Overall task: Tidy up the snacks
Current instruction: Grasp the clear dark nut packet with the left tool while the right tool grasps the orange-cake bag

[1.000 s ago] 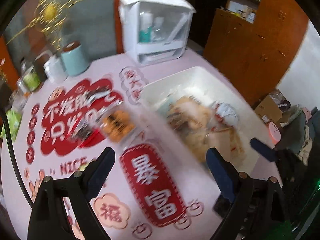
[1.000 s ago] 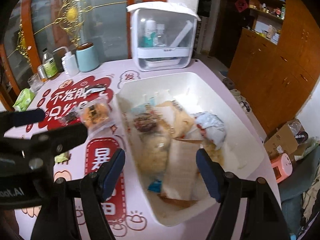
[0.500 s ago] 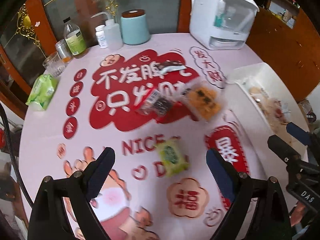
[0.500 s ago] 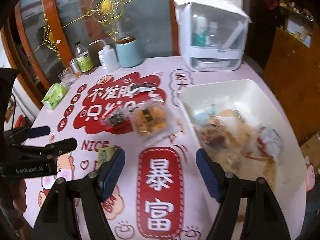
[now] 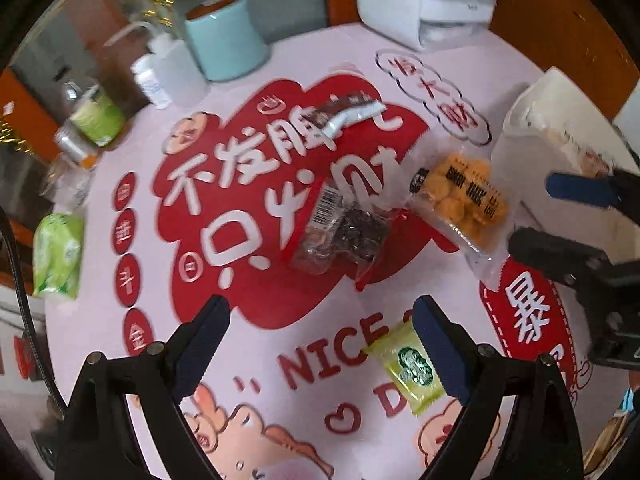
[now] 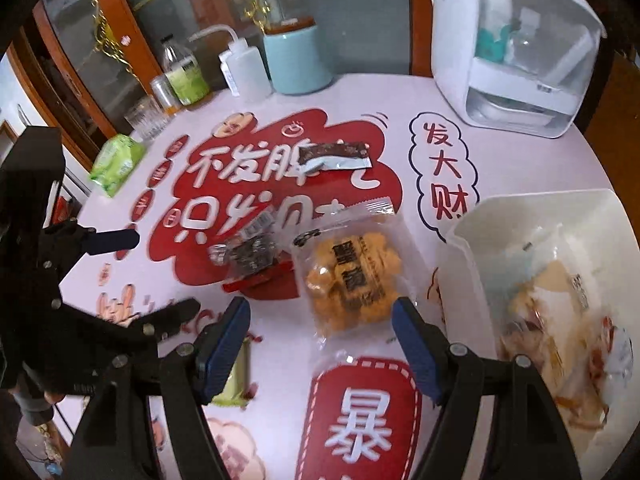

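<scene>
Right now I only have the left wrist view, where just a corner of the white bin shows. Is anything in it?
Observer: Yes. In the right wrist view the white bin holds a heap of several snack packets.
Operator: I see only the right gripper's fingertips. Is it holding anything?
Observer: No. The right gripper stands open and empty. The orange biscuit packet lies on the table just ahead of its fingers, untouched.
Operator: What is the blur at the table's far left edge?
Observer: A clear glass tumbler, standing next to a green-labelled bottle.
</scene>
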Demonstrator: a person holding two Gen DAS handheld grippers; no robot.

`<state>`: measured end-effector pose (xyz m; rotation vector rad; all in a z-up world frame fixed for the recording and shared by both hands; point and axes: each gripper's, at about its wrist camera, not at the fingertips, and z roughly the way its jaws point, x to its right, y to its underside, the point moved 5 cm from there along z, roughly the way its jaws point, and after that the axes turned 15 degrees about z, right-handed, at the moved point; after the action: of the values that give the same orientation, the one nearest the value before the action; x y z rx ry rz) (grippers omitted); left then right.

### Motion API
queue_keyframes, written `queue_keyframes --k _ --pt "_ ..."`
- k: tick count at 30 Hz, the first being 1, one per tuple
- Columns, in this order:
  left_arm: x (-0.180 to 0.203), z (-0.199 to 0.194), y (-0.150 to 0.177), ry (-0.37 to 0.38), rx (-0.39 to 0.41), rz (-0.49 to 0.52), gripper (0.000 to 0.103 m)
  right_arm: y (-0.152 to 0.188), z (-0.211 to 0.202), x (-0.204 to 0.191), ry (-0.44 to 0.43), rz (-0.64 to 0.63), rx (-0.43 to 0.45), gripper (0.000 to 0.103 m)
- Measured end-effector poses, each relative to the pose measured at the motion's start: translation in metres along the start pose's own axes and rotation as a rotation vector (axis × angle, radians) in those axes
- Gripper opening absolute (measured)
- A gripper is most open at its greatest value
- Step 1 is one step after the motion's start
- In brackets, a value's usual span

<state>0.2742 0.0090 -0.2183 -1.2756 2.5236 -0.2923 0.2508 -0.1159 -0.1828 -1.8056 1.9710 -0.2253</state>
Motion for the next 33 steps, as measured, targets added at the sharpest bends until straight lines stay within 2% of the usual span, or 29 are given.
queue_keyframes --k 4,11,18,24,30,33 --pt "0.006 0.024 -0.008 0.000 -0.024 0.074 0.092 -0.007 0.021 -0.003 0.072 -0.066 0.004 0.074" --pt "0.005 0.050 -0.020 0.023 -0.033 0.134 0.092 -0.013 0.051 -0.003 0.119 -0.081 -0.028 0.074" --pt "0.000 0.080 -0.026 0.066 -0.065 0.110 0.092 -0.016 0.064 -0.011 0.190 -0.134 -0.009 0.078" --pt "0.000 0.087 -0.032 0.070 -0.035 0.090 0.092 -0.019 0.073 -0.011 0.240 -0.133 0.011 0.078" --pt "-0.002 0.090 -0.035 0.104 0.007 0.071 0.083 -0.020 0.076 -0.008 0.269 -0.131 0.024 0.069" --pt "-0.001 0.088 -0.036 0.103 0.034 0.072 0.077 -0.022 0.072 -0.010 0.250 -0.124 0.036 0.051"
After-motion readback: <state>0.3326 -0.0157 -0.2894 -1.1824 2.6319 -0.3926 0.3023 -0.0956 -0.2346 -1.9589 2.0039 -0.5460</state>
